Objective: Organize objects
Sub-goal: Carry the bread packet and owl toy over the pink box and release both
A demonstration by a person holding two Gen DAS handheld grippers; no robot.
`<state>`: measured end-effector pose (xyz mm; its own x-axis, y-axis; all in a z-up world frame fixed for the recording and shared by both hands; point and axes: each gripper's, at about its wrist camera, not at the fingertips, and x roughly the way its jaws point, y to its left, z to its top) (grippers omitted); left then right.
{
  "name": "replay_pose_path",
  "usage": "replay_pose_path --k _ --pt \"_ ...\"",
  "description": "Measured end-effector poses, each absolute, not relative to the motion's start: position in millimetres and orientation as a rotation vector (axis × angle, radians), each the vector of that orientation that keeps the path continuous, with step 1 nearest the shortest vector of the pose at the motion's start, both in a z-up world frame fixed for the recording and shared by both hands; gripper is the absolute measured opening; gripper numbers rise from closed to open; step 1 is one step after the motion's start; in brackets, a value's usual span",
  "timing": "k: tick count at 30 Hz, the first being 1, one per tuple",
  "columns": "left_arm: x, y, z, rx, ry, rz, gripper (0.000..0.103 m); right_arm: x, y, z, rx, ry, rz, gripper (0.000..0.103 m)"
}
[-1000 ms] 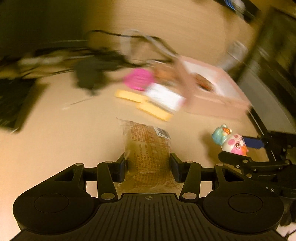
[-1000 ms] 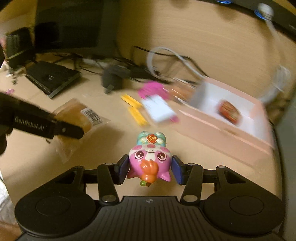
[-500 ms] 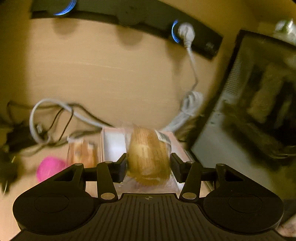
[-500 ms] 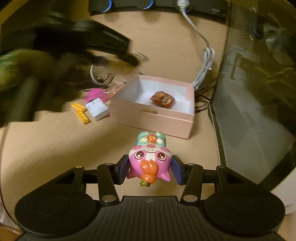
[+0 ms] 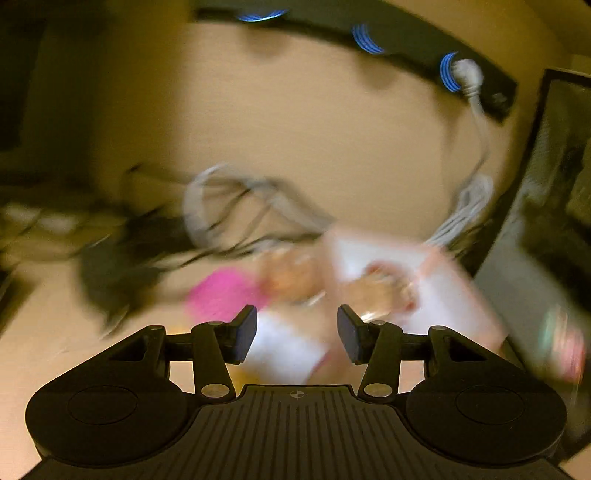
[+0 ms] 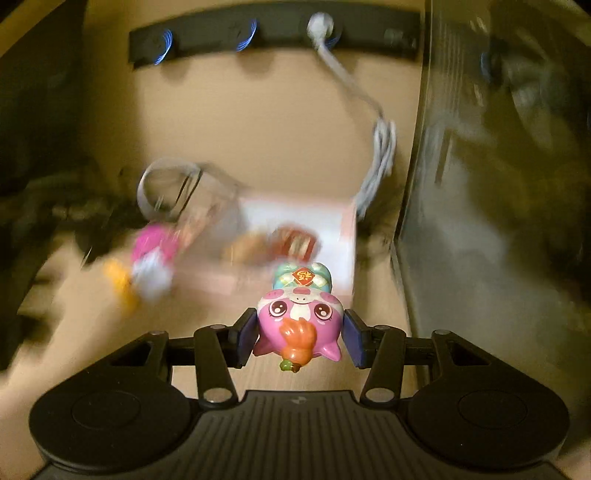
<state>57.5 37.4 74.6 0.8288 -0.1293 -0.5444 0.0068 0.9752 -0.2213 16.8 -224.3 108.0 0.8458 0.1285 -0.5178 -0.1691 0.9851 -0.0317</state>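
My left gripper [image 5: 296, 334] is open and empty, just short of the pink box [image 5: 458, 291]. A wrapped bread [image 5: 373, 291] lies blurred inside the box, beside a red snack packet. My right gripper [image 6: 299, 336] is shut on a pink pig toy [image 6: 299, 325] with a teal hat, held above the near edge of the pink box [image 6: 345, 251]. In the right wrist view the bread [image 6: 251, 247] and the red packet [image 6: 297, 242] lie in the box. Both views are motion-blurred.
A pink round object [image 5: 221, 295], a white card [image 5: 284, 347] and yellow pieces [image 6: 118, 280] lie left of the box. Tangled cables [image 5: 236, 206] and a black adapter [image 5: 110, 273] sit behind. A black power strip [image 6: 273, 35] runs along the back; a dark panel [image 6: 498, 184] stands right.
My left gripper has opened and let the wrapped bread go into the pink box, then pulled back. My right gripper has carried the pig toy closer to the box.
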Motion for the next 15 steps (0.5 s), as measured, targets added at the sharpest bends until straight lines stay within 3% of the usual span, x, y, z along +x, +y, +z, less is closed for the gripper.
replay_pose_path --k 2,4,5,11,15 --pt "40.7 58.7 64.1 -0.25 0.639 -0.016 0.052 45.5 -225.2 120.6 -0.062 0.48 0.148 0.049" --pt "27.2 79.6 52.2 -0.287 0.682 0.059 0.052 76.3 -224.1 128.1 -0.037 0.473 0.123 0.068" --pt "23.2 88.3 49.2 -0.297 0.692 0.086 0.052 87.8 -222.5 129.6 -0.023 0.483 0.119 0.086" --pt "16.9 138.4 47.4 -0.326 0.707 0.202 0.052 91.0 -189.7 103.3 -0.042 0.556 0.206 0.097" --pt "50.1 164.4 54.3 -0.375 0.695 0.249 0.052 61.4 -161.5 71.5 -0.132 0.617 0.268 0.098"
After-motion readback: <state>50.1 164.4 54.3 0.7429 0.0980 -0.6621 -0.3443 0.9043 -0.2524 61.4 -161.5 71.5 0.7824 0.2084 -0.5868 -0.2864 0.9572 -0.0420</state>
